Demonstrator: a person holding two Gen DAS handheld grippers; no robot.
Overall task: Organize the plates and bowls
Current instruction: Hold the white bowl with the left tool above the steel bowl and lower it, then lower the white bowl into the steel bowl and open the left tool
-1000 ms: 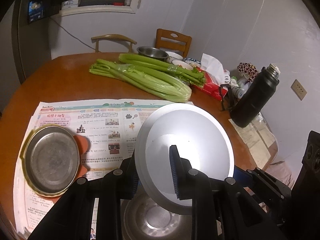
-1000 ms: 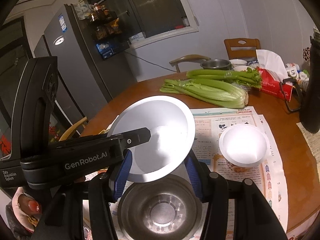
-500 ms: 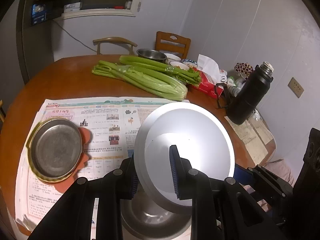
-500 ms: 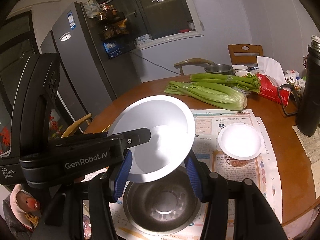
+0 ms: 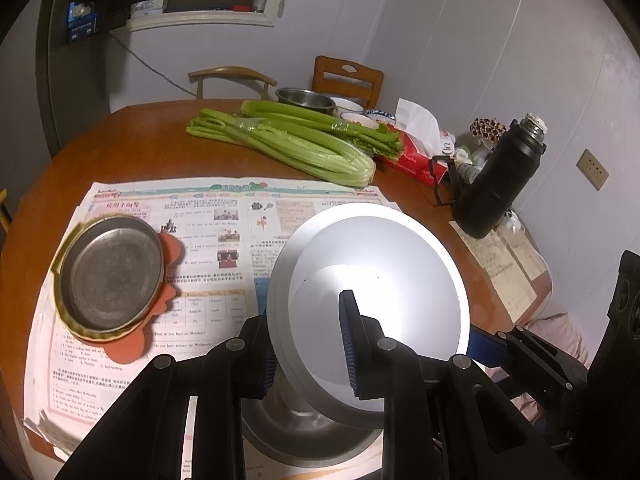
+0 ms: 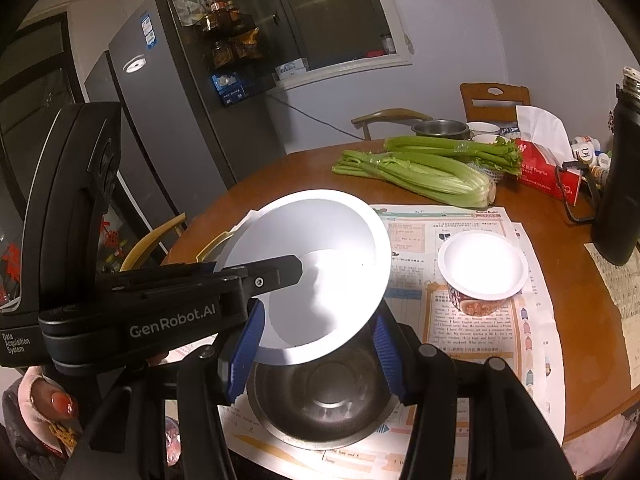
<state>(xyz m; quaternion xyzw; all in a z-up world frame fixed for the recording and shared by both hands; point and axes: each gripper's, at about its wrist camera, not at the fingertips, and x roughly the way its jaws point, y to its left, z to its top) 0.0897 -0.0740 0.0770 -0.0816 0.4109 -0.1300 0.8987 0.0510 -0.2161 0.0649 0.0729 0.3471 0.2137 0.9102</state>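
white bowl [image 5: 380,300] pinched by left gripper [image 5: 310,344], above steel bowl [image 6: 320,404]

Your white bowl [image 5: 384,304] covers most of the steel bowl [image 5: 304,440] beneath it in the left wrist view, and hides the far rim of that steel bowl [image 6: 320,404] in the right. The thermos [image 6: 618,184] runs off the right edge. Small bottles [image 6: 588,152] behind the tissue box [image 6: 548,172] are too tiny to identify.
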